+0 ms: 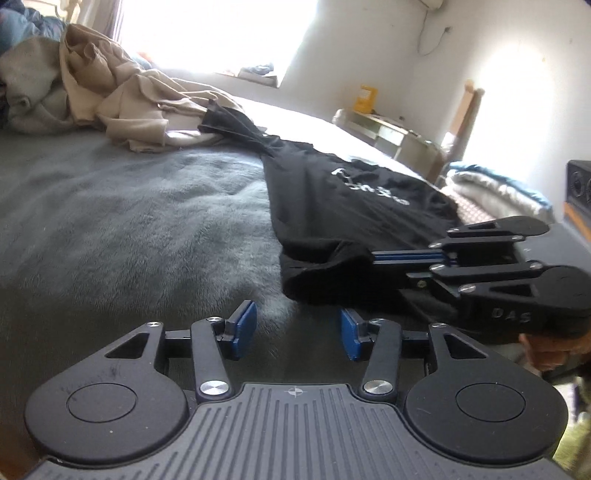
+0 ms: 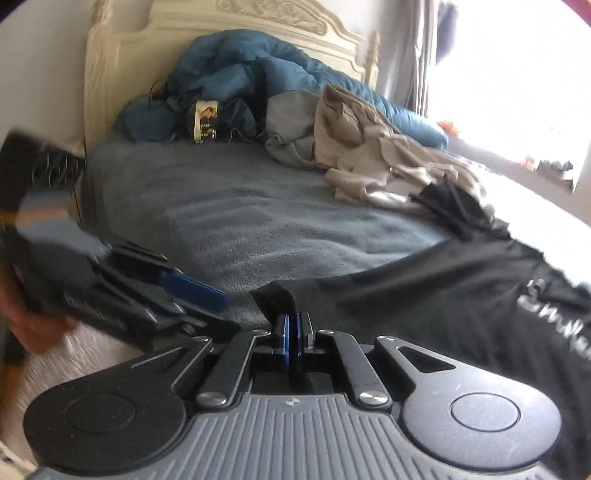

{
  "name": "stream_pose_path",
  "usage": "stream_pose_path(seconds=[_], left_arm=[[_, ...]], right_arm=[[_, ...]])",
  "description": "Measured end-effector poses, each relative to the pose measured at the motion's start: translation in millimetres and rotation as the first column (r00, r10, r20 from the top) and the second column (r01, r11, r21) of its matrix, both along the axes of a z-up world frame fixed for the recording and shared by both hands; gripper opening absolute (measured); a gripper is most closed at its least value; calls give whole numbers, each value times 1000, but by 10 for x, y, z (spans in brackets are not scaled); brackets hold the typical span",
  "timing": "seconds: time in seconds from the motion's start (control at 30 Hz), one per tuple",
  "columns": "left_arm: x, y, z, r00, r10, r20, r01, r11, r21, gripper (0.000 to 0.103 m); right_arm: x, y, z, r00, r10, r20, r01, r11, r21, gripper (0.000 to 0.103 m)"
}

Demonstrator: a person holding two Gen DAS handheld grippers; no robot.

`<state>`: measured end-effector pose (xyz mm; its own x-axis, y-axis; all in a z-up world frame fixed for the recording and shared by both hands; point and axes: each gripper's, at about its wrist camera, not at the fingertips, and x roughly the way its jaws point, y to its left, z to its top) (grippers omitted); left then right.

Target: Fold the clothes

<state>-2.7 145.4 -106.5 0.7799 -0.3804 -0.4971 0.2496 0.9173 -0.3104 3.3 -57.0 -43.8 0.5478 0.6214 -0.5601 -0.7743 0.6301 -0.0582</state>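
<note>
— Black T-shirt (image 1: pixel 332 206) with white lettering lies stretched across the grey blanket (image 1: pixel 129 221). Who has it?
— Right gripper (image 2: pixel 291 325) pinches its near corner; left gripper (image 1: pixel 299 328) stands agape, nothing between its pads.
— Beyond?
— Beige garment (image 1: pixel 122 92) crumpled, blue duvet (image 2: pixel 258 74) by the headboard (image 2: pixel 155 33).

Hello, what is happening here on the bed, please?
A person is folding clothes on a grey fleece blanket with two tools. The right hand-held gripper is shut on a corner of the black T-shirt with white lettering, which lies stretched out but not yet folded. The left hand-held gripper is open with nothing between its pads, just beside the shirt's near edge. A crumpled beige garment and a grey one wait in a pile farther back.
</note>
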Motion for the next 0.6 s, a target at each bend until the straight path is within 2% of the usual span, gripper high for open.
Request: stream_pose_path(seconds=[0.1,0.27,0.37,0.43,0.5,0.6], left_arm=[[48,-50,-4,1000,30,10,-30,999,26,48],[94,-87,50,999,16,40,-15,1000,-12,48],[171,-129,32,998,51,35,-50,998,-33,44],[206,-107,18,996,83,15,-81,993,-81,17],[221,-62,6,993,116,-14,-117,983,-140,2],[133,38,-2,985,162,-55,-170,958,-231,0]], right_arm=[[3,-11,-1,1000,-21,24,21,1000,-3,4],[-38,-29,-8,998,-16,61,16,1000,10,4],[-68,-53,17,996,-9,84,7,1000,24,4],[-80,-66,39,996,-8,93,5,1000,31,4],[-105,-72,75,994,-8,108,4,999,38,4],[-141,-78,131,992,0,126,-7,999,51,4]])
